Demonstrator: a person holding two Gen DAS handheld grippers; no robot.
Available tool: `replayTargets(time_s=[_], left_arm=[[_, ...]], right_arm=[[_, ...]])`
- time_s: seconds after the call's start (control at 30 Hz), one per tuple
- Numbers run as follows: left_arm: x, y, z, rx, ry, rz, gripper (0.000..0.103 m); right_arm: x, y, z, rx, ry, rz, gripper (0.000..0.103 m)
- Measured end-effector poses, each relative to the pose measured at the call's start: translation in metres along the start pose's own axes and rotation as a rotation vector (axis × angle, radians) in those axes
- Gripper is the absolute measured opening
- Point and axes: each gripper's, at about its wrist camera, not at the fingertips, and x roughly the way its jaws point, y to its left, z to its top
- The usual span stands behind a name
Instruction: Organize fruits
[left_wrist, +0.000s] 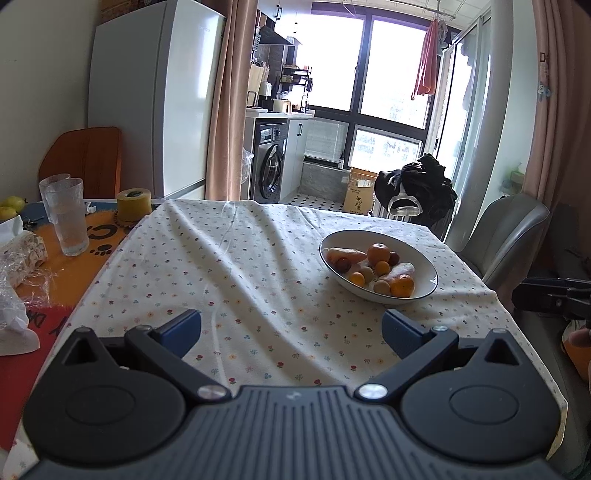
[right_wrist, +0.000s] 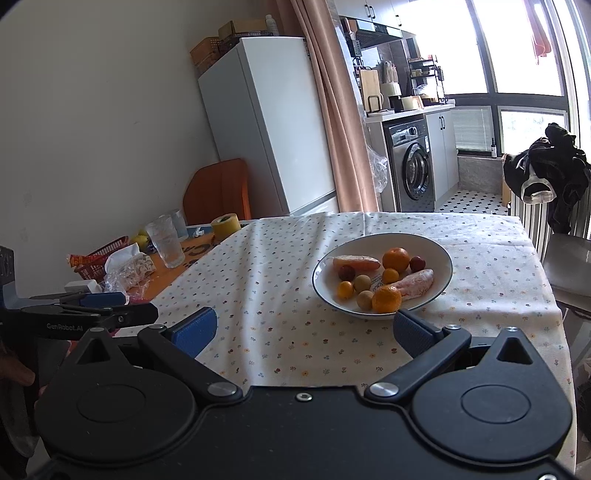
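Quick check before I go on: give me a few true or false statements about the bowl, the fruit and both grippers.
1. All the fruit sits in the white bowl. True.
2. The left gripper holds an orange. False: it is open and empty.
3. The right gripper is open, short of the bowl. True.
4. The bowl stands on the orange mat. False: it stands on the floral tablecloth.
5. A clear glass stands on the orange mat. True.

Open left hand-held gripper (left_wrist: 291, 334) above floral tablecloth (left_wrist: 236, 266), fruit bowl (left_wrist: 424, 269) beyond
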Motion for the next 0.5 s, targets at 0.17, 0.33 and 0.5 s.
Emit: replayTargets(time_s=[0.17,0.33,0.5], left_arm=[[-0.003,-0.002,-0.002,0.004,0.007,0.011,0.103],[-0.006,-0.005,-0.011,0.014,0.032,0.007,0.103],[-0.008,-0.007,-0.016,0.023,0.041,-0.007,0.103]], right_arm=[[-0.005,0.001,-0.002,0.037,0.016,-0.002,0.103],[-0.011,0.008,-0.010,0.008,0.029,0.002,0.103],[-0.013,0.011,-0.014,-0.004,0.037,0.005,0.103]])
